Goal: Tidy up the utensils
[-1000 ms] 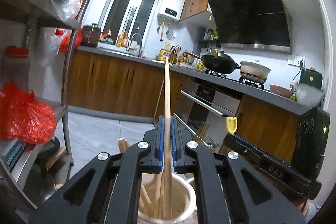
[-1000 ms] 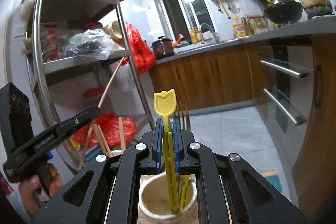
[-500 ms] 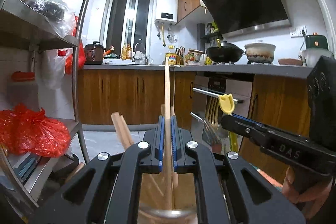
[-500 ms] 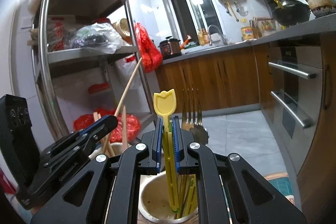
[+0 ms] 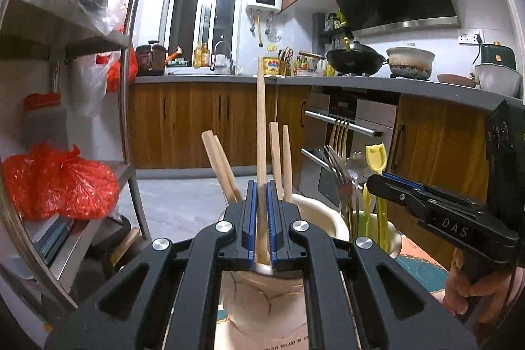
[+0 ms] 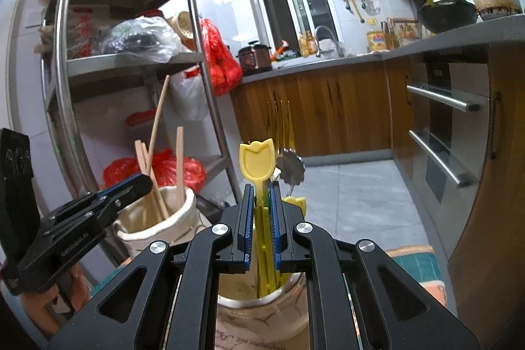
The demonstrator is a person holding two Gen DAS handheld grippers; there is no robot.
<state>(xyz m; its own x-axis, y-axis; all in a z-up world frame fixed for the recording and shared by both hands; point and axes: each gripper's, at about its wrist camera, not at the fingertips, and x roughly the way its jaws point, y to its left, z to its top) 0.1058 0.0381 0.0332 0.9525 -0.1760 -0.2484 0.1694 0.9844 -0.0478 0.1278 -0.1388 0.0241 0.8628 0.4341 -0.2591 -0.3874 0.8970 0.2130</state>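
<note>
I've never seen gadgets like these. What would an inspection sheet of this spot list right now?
Surface: patterned cloth under the jars.
Job's things: long wooden chopstick stands in the cream jar among shorter ones; yellow utensil stands in the second jar beside forks.
Clutter: red bags on the metal rack.
Grippers: left tool shut on the long wooden chopstick; right tool shut on the yellow utensil.
Cables: nothing seen.
Surroundings: kitchen counter, wok, oven, a hand gripping the right tool.
</note>
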